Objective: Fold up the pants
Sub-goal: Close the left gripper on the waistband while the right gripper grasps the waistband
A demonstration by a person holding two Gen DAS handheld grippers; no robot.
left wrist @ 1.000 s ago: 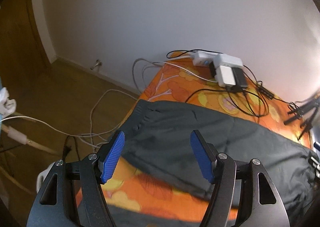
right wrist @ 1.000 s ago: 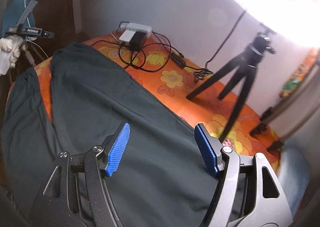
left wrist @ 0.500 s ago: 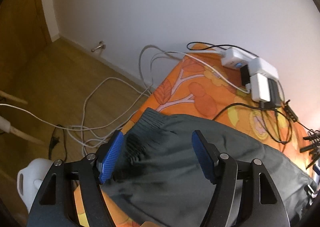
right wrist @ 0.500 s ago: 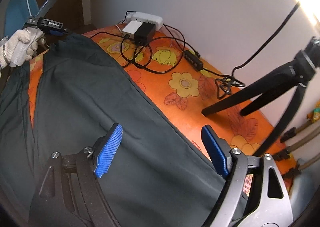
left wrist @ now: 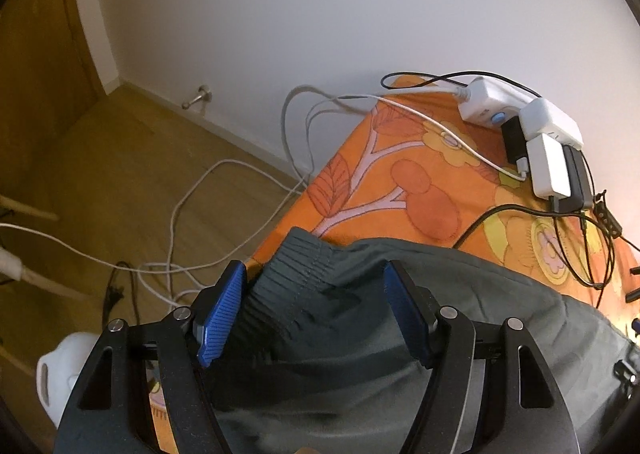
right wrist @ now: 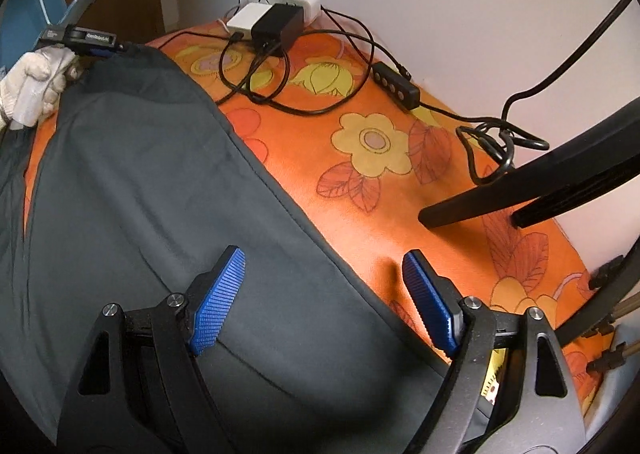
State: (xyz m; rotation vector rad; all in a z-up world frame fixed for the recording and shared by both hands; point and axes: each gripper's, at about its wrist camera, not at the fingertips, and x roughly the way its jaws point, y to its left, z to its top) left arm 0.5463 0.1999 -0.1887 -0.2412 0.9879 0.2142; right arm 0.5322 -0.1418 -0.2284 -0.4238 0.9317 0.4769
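The pants (left wrist: 400,334) lie spread flat on the orange flowered cover (left wrist: 400,189), and we have one claw poised at each end of them so both ends can be taken up together. Our left gripper (left wrist: 310,314) is released, its blue pads standing apart on either side of the ribbed cuff (left wrist: 304,266), which lies in the gap between them; neither pad appears to press the cloth, so we judge nothing is grasped yet. We straddle the cuff because its gathered edge offers a thicker bite than the plain fabric. Just beyond the cuff, at 12 o'clock, the bare cover runs to a white power strip (left wrist: 488,101) and chargers at 1 o'clock, while white cables (left wrist: 180,213) trail over the wooden floor at 10 o'clock. Our right gripper (right wrist: 324,302) is also released and set wide, one pad over the dark cloth and the other over the orange cover, so the pants' long edge (right wrist: 280,197) passes between them; this looks like a line-up for pinching that edge. From there the pants run away toward 11 o'clock, where our gloved left hand (right wrist: 32,81) holds its claw at the far end. A tripod leg (right wrist: 520,197) stands on the cover at 2 o'clock, near enough that a lift should swing away from it.
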